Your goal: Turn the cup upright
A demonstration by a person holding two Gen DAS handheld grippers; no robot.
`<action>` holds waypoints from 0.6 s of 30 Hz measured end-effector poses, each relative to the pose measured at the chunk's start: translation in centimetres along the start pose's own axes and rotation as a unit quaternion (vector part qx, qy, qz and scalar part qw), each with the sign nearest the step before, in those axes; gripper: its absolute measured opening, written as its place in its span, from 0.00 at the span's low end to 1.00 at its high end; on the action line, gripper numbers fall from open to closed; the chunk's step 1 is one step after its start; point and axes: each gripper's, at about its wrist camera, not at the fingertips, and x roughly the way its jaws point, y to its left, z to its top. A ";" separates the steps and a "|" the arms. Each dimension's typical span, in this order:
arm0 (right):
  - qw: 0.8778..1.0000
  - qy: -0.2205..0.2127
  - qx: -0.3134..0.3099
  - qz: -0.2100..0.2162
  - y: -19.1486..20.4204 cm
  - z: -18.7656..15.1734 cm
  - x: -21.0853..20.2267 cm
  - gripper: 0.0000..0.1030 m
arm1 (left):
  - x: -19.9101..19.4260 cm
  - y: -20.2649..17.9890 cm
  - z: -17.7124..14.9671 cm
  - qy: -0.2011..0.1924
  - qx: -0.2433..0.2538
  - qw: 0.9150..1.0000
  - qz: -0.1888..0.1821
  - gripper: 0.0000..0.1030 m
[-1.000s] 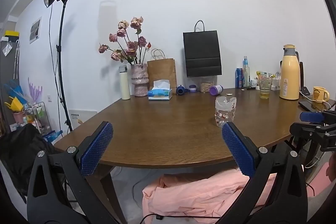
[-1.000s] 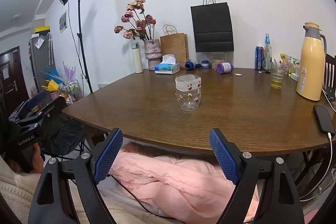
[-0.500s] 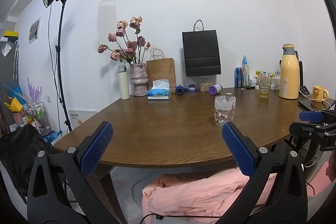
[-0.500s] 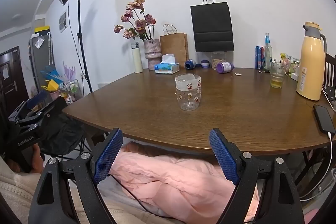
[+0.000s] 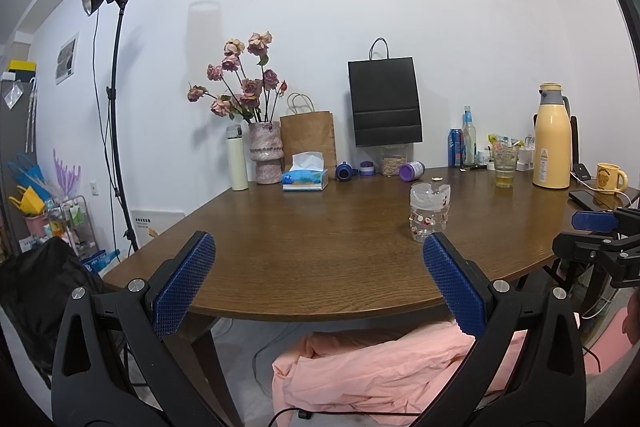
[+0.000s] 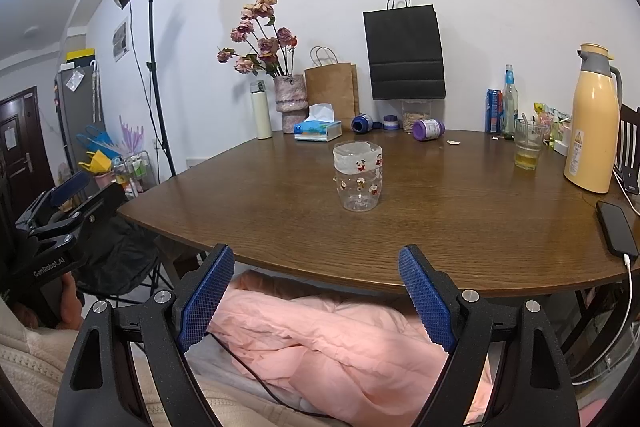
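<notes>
I am holding both tools off the near edge of the surface [image 6: 440,227], and neither is touching anything: the right gripper [image 6: 316,259] has its jaws released wide with nothing between them, and the left gripper [image 5: 318,243] is likewise spread and empty. The cup [image 6: 357,175] is standing on one end near the middle of the surface, well apart from the clutter along the far edge. It is almost straight ahead of the right tool and off to the right of the left one. I am reading the top as an open, slightly wavy rim and the bottom as a thick clear base. The plastic is transparent, though, so I cannot tell for certain which end is the mouth, and I am checking that before committing. If it needs turning, I am choosing the right tool, since it is lined up already. I am planning a level approach with the pads on either side of the lower printed wall, below the white band, closing gently because thin plastic is likely to buckle or squirt out. Then I am planning to lift clear before rolling the wrist, so the rim is not dragging on the wood. I am also keeping the sweep away from the phone [image 6: 616,229] at the right edge and the drinking glass [image 6: 528,149] behind it.
</notes>
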 end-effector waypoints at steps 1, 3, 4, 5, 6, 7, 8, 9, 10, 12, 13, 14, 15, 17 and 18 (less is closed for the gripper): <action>1.000 0.000 0.000 -0.001 0.0 0.0 0.0 0.86 | 0.0 0.0 0.0 0.000 0.000 1.000 0.000 1.00; 1.000 -0.001 0.000 0.000 0.0 0.0 0.0 0.86 | 0.0 0.1 0.1 -0.001 0.000 1.000 0.000 1.00; 1.000 -0.001 0.001 0.000 0.0 -0.1 0.0 0.86 | 0.0 0.1 0.1 0.000 0.001 1.000 0.000 1.00; 1.000 0.000 0.001 0.000 0.0 -0.1 0.1 0.86 | 0.1 0.2 0.1 0.000 0.001 1.000 0.000 1.00; 1.000 0.001 0.002 -0.002 -0.1 0.2 0.0 0.86 | 0.1 0.2 0.1 0.000 0.001 1.000 0.001 1.00; 1.000 0.001 0.004 -0.002 -0.1 0.3 0.0 0.86 | 0.1 0.2 0.1 0.000 0.001 1.000 0.001 1.00; 1.000 0.000 0.004 -0.002 -0.1 0.3 0.0 0.86 | 0.1 0.2 0.1 0.000 0.001 1.000 0.001 1.00; 1.000 0.001 0.003 -0.002 -0.1 0.3 0.0 0.86 | 0.1 0.2 0.1 -0.001 0.001 1.000 0.002 1.00; 1.000 0.000 0.003 -0.002 -0.1 0.3 0.0 0.86 | 0.1 0.2 0.1 -0.001 0.001 1.000 0.002 1.00; 1.000 0.000 0.001 -0.001 -0.1 0.3 0.0 0.86 | 0.2 0.2 0.1 -0.001 0.001 1.000 0.002 1.00; 1.000 0.001 0.001 -0.001 -0.2 0.3 0.0 0.86 | 0.2 0.2 0.1 -0.001 0.001 1.000 0.002 1.00; 1.000 0.001 0.000 -0.001 -0.2 0.3 0.0 0.86 | 0.2 0.2 0.1 -0.001 0.001 1.000 0.002 1.00; 1.000 0.001 0.001 -0.001 -0.2 0.4 0.0 0.86 | 0.2 0.2 0.1 -0.001 0.001 1.000 0.002 1.00; 1.000 0.001 0.001 -0.002 -0.2 0.4 0.0 0.86 | 0.2 0.2 0.1 -0.001 0.001 1.000 0.002 1.00; 1.000 0.001 0.002 -0.002 -0.2 0.4 0.0 0.86 | 0.2 0.2 0.1 -0.001 0.001 1.000 0.002 1.00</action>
